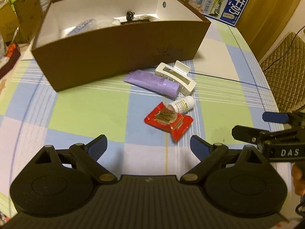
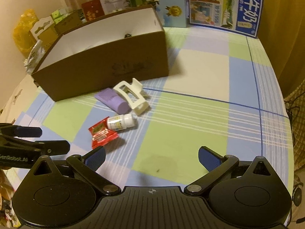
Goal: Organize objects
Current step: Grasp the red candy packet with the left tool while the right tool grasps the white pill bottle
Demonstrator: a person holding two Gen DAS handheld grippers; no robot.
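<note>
Box [image 1: 118, 57] contents mostly hidden behind front wall.

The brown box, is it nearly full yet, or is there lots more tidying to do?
Partly done. The brown box already holds a few things, including a black clip. Nothing is in hand: the left gripper and right gripper are both open and empty. Still on the table: the purple tube, white hair claw, small white bottle and red packet.
</note>
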